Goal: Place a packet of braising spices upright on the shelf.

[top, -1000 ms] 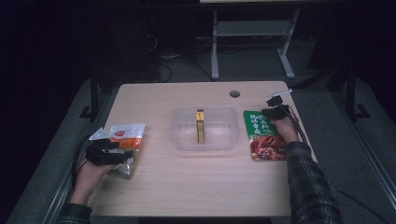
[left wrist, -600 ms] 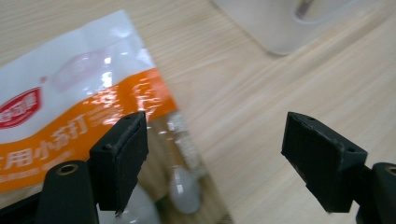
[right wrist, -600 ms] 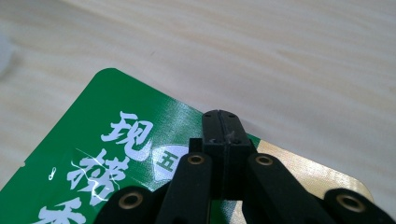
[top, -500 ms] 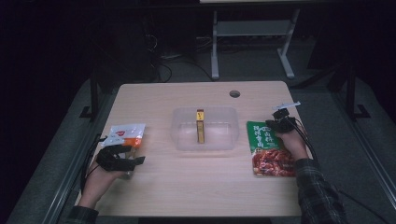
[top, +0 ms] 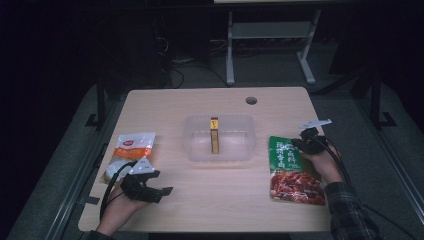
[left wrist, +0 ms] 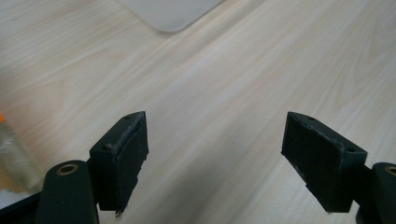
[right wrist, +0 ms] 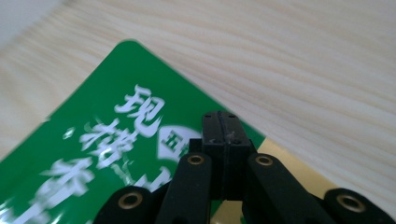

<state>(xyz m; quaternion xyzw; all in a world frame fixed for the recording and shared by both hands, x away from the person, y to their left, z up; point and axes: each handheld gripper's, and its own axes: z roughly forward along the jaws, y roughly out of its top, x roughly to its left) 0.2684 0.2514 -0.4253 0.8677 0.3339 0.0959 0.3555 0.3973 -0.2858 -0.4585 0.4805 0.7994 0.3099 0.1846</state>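
High view, layout: wooden table (top: 220,210) with a clear plastic tub (top: 218,138) at its middle; green and red food packet (top: 292,170) to the tub's right, orange and white packet (top: 131,150) to its left.
Green packet, axis: long axis runs from the far side of the table toward the person, green end far, red end near. It lies flat, its near end tilted slightly toward the right edge.
Green packet, place: near the right edge of the table, apart from the tub.
Right gripper (top: 303,141): over the far right part of the green packet. In the right gripper view the jaws are pressed together with nothing between them, tips above the packet's corner (right wrist: 116,140).
Left gripper (top: 159,186): on the near left of the table, just beside the near end of the orange and white packet, pointing toward the table's middle. In the left gripper view the jaws stand wide apart over bare wood, with nothing between them.
Tub contents: one narrow yellow and brown box (top: 214,135), upright on a long edge, long axis running far to near.
Open room: bare wood in front of the tub between the two hands, and along the far edge around a round cable hole (top: 251,100).
Writing: large white Chinese characters on the green packet, blurred in the right gripper view, not readable to me. Print on the other packet is too small to read.
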